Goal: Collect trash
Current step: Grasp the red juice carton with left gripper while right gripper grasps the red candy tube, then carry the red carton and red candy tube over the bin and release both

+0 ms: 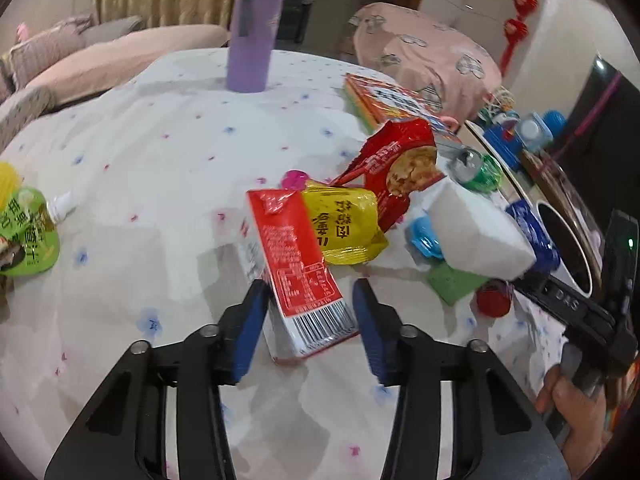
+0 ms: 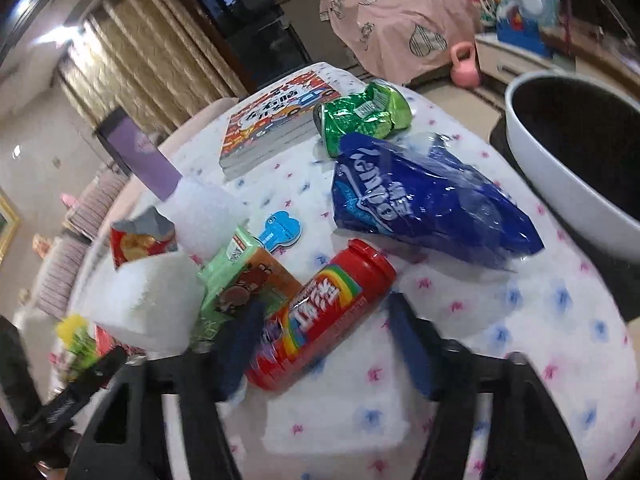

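Trash lies on a round table with a flowered cloth (image 1: 160,152). My left gripper (image 1: 310,316) is open, its blue pads on either side of a red and white drink carton (image 1: 296,268) that lies on the cloth. Beyond it lie a yellow pouch (image 1: 348,224) and a red snack bag (image 1: 396,168). My right gripper (image 2: 324,340) is open around a red candy tube (image 2: 320,312) lying on its side. A green juice box (image 2: 244,280), a blue tissue pack (image 2: 424,200) and a crushed green can (image 2: 364,114) lie nearby.
A white bin with a dark inside (image 2: 576,156) stands past the table's right edge. A purple tumbler (image 1: 256,28) stands at the far side, a book (image 2: 276,120) near it. A green pouch (image 1: 28,232) lies at the left. White foam blocks (image 2: 148,300) sit among the trash.
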Available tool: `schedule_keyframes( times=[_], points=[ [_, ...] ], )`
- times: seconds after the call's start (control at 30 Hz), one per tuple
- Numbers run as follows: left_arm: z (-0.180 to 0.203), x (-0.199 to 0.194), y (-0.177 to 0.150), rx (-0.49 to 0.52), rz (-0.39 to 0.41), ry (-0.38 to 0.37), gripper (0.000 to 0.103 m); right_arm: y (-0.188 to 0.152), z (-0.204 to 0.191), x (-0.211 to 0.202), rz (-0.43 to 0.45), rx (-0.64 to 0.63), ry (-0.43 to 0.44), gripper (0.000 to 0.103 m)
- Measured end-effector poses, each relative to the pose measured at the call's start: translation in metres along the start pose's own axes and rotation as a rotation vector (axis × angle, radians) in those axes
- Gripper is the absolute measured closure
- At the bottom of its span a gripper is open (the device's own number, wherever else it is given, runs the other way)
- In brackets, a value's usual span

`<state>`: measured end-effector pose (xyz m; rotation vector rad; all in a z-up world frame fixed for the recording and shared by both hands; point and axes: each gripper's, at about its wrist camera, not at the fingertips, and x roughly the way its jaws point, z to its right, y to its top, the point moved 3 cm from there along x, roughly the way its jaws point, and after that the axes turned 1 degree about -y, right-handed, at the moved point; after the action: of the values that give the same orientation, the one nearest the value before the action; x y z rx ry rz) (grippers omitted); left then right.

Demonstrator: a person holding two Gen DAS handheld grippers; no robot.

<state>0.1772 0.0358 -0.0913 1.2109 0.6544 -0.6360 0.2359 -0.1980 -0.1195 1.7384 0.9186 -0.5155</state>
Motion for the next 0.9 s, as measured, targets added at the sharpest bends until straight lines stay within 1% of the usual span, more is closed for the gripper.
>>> schedule_keyframes(
  times=[0.03,0.1,0.2,0.33,0.53,0.63,0.73,0.83,0.87,0.9],
  points=[
    [0.001,-0.001,-0.001,0.005,0.001,-0.004,0.066,0.000,-0.001,0.000,0.002,-0.010,0.004,0.054],
    [0.000,-0.004,-0.002,0.005,-0.002,-0.020,0.069,-0.002,-0.002,-0.002,0.000,-0.018,0.022,0.059],
    [0.000,-0.010,-0.004,0.005,-0.006,-0.047,0.073,-0.008,0.000,-0.009,-0.003,-0.020,0.050,0.063],
    [0.007,-0.024,-0.012,0.029,0.000,-0.073,0.073,-0.014,0.004,-0.021,-0.003,-0.019,0.083,0.068],
    [0.032,-0.052,-0.027,0.078,0.025,-0.139,0.073,-0.023,0.013,-0.045,0.022,-0.004,0.115,0.070],
    [0.049,-0.062,-0.035,0.109,0.032,-0.183,0.073,-0.029,0.020,-0.059,0.037,-0.005,0.108,0.071],
    [0.065,-0.065,-0.041,0.143,0.024,-0.214,0.073,-0.034,0.023,-0.064,0.043,-0.040,0.056,0.071],
    [0.075,-0.064,-0.043,0.157,0.014,-0.231,0.073,-0.036,0.026,-0.057,0.008,-0.055,0.035,0.071],
    [0.077,-0.064,-0.044,0.161,0.013,-0.234,0.073,-0.037,0.026,-0.052,-0.016,-0.071,0.022,0.071],
    [0.079,-0.064,-0.045,0.166,0.010,-0.235,0.073,-0.038,0.025,-0.050,-0.023,-0.076,0.024,0.068]
  ],
)
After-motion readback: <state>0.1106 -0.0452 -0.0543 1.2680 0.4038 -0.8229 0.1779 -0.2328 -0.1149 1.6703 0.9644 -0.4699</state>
